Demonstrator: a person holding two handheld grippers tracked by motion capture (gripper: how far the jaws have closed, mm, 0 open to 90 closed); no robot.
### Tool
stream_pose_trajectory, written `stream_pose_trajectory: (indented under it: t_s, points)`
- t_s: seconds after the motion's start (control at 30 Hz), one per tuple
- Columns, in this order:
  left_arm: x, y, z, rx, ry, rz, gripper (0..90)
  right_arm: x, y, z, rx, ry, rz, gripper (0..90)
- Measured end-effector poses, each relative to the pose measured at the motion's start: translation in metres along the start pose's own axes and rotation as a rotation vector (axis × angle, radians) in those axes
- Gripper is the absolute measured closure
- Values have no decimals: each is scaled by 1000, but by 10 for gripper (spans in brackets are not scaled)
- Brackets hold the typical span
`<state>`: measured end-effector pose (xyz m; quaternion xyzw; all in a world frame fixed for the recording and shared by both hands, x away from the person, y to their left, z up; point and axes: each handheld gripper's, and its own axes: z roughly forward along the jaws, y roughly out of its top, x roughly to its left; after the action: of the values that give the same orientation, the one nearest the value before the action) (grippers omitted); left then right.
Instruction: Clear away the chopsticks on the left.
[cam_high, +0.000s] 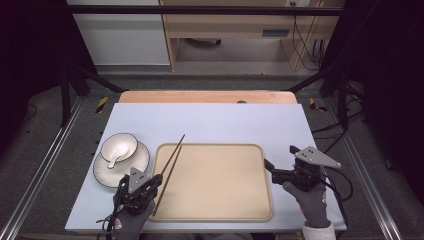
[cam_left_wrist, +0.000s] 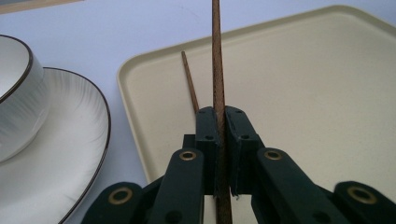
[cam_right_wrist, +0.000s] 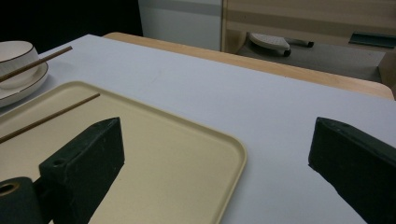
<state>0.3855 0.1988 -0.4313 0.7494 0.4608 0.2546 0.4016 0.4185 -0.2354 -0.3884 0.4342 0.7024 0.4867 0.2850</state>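
Left gripper view: held chopstick (cam_left_wrist: 217, 70) runs off the top edge, its lower end lost between the jaws of the left gripper (cam_left_wrist: 220, 140); second chopstick (cam_left_wrist: 190, 83) passes behind those jaws, its near length hidden. Bowl (cam_left_wrist: 13, 88) and plate (cam_left_wrist: 56, 163) are cut by the left edge, tray (cam_left_wrist: 303, 84) by the right. Right gripper view: both chopsticks exit the left edge, the bowl (cam_right_wrist: 14, 53) is only partly in frame, and the tray's (cam_right_wrist: 177, 154) near side sits behind the left jaw.

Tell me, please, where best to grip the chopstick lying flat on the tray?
Grip the loose chopstick near its thicker near end, coming from above with jaws across its width. It lies flat on the tray, beside the one the left gripper holds, so sideways room is tight.
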Motion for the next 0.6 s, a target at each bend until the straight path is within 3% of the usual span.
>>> stream_pose_trajectory:
  t_s: [0.2,0.27,0.37,0.6]
  points:
    - [-6,4,4,-16,7,-34,844,1,0,0,-3,4,5,37]
    - [-10,5,7,-14,23,-29,845,2,0,0,-2,4,2,37]
    - [-19,5,18,-6,14,-56,845,2,0,1,-3,4,-1,37]
    - [-30,-1,42,33,3,-61,844,2,0,0,-5,8,1,37]
